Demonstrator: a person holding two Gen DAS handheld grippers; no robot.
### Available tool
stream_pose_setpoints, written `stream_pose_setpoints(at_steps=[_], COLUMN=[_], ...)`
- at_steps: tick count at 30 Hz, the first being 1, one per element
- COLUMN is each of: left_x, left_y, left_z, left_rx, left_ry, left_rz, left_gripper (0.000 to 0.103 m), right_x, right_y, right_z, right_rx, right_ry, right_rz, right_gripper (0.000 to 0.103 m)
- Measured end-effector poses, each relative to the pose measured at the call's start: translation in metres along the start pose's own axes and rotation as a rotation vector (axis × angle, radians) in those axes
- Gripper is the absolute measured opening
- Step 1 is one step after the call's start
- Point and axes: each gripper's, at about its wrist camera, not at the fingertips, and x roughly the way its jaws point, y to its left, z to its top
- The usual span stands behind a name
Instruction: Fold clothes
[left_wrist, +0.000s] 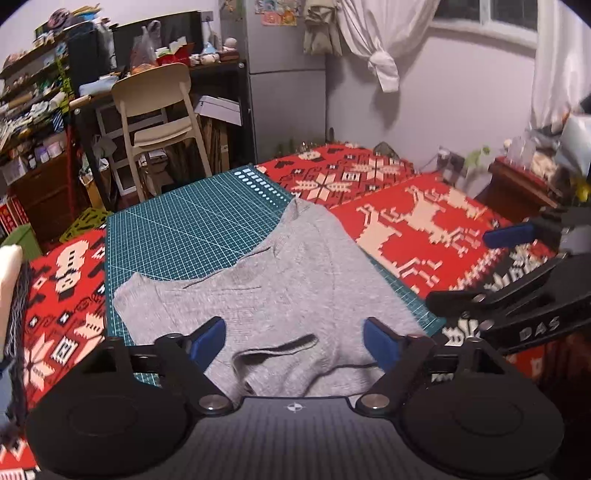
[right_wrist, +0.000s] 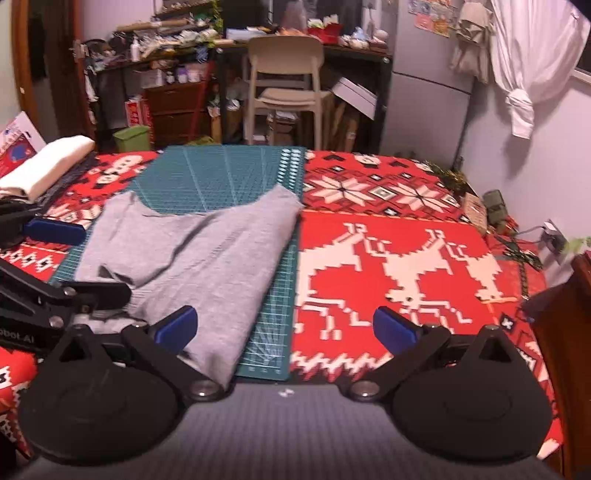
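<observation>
A grey knit garment (left_wrist: 280, 280) lies partly folded on a green cutting mat (left_wrist: 192, 229), its near edge rumpled with a dark open fold. My left gripper (left_wrist: 295, 341) hovers over that near edge, blue pads wide apart on either side of the cloth and not pressing on it. In the right wrist view the garment (right_wrist: 207, 251) covers the mat's (right_wrist: 221, 173) left and middle. My right gripper (right_wrist: 286, 328) stands open over the garment's right edge and the mat's near right corner. Each gripper shows in the other's view: the right gripper (left_wrist: 476, 266) and the left gripper (right_wrist: 92, 258).
A red and white patterned blanket (right_wrist: 399, 258) covers the bed under the mat. Folded white cloth (right_wrist: 48, 166) sits at the left edge. Beyond the bed stand a cream chair (right_wrist: 284, 77), cluttered shelves (left_wrist: 33, 96) and a grey fridge (left_wrist: 284, 85). A wooden cabinet (left_wrist: 517, 184) stands at the right.
</observation>
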Motion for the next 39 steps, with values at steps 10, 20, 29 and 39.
stream_pose_setpoints(at_steps=[10, 20, 29, 39], left_x=[0.013, 0.020, 0.003, 0.016], left_y=[-0.006, -0.007, 0.050, 0.123], left_z=[0.004, -0.001, 0.009, -0.003], left_rx=[0.149, 0.143, -0.128, -0.448], left_ry=[0.043, 0.072, -0.005, -0.012], left_rz=[0.001, -0.002, 0.043, -0.010], left_gripper=[0.025, 0.002, 0.002, 0.002], right_x=[0.001, 0.008, 0.013, 0.020], right_y=[-0.012, -0.013, -0.011, 0.003], right_z=[0.003, -0.001, 0.005, 0.016], right_rx=[0.075, 0.101, 0.110, 0.086], right_ry=[0.003, 0.026, 0.024, 0.016], right_rz=[0.099, 0.108, 0.117, 0.138], right_gripper=[0.102, 0.102, 0.102, 0.102])
